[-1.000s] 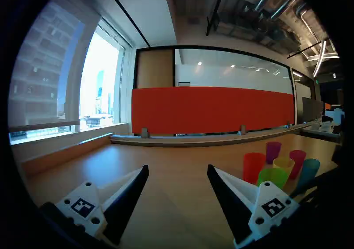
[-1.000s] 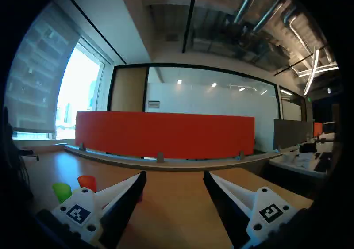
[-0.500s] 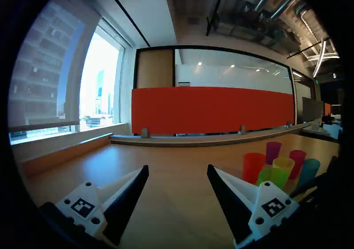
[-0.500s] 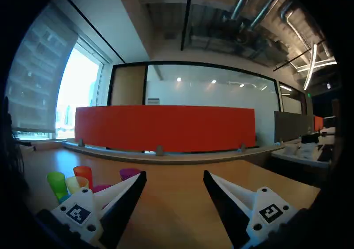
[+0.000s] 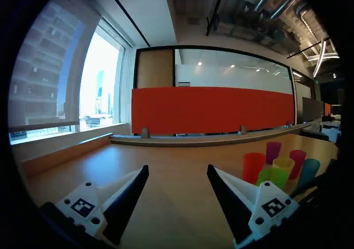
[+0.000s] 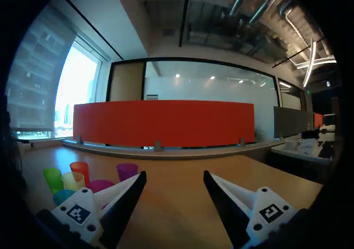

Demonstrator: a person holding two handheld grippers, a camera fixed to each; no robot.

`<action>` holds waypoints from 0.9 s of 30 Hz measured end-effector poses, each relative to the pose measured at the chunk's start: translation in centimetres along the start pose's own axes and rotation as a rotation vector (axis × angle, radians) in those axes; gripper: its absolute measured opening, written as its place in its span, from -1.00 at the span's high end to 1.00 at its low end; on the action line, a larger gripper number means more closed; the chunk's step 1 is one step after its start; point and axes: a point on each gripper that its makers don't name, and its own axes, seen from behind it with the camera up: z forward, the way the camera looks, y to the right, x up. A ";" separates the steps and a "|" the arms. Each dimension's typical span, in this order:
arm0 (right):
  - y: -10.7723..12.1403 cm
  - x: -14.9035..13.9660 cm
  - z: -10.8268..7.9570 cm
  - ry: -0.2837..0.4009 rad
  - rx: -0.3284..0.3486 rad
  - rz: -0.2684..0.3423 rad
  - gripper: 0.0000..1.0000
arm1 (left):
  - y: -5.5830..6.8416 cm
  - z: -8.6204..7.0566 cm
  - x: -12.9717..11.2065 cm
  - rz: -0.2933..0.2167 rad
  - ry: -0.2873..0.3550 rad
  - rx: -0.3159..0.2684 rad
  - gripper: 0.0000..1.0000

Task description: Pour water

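Several coloured plastic cups stand in a cluster on the wooden table. In the left gripper view the cluster is at the right: an orange cup (image 5: 253, 166), a purple cup (image 5: 273, 151), a yellow cup (image 5: 283, 166), a green cup (image 5: 272, 177), a pink cup (image 5: 297, 159) and a teal cup (image 5: 308, 171). My left gripper (image 5: 177, 180) is open and holds nothing, to the left of the cups. In the right gripper view the cups sit at the lower left: a green cup (image 6: 52, 179), an orange cup (image 6: 80, 172), a purple cup (image 6: 126, 171). My right gripper (image 6: 174, 186) is open and holds nothing.
The wooden table (image 5: 172, 160) runs back to a long red divider panel (image 5: 212, 109). A window (image 5: 95, 94) and low ledge lie on the left. Other desks (image 6: 305, 149) with items stand at the far right.
The right gripper view has dipped lower, so more of the cups and table show at its lower left. The left gripper has stayed still.
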 end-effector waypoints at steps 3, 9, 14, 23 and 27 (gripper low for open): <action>0.0 -0.1 0.1 -0.003 0.002 0.002 -1.00 | 0.0 0.0 0.0 0.000 0.000 0.000 -0.97; -0.2 -0.5 0.2 -0.020 0.008 0.000 -1.00 | 0.0 0.0 0.0 0.000 0.000 0.000 -0.97; -0.2 -1.1 0.3 -0.041 0.007 0.000 -1.00 | 0.0 0.0 0.0 0.000 0.000 0.000 -0.96; -0.2 -1.1 0.3 -0.049 0.006 0.001 -1.00 | 0.0 0.0 0.0 0.000 0.000 0.000 -0.97; -0.2 -1.1 0.3 -0.049 0.006 0.001 -1.00 | 0.0 0.0 0.0 0.000 0.000 0.000 -0.96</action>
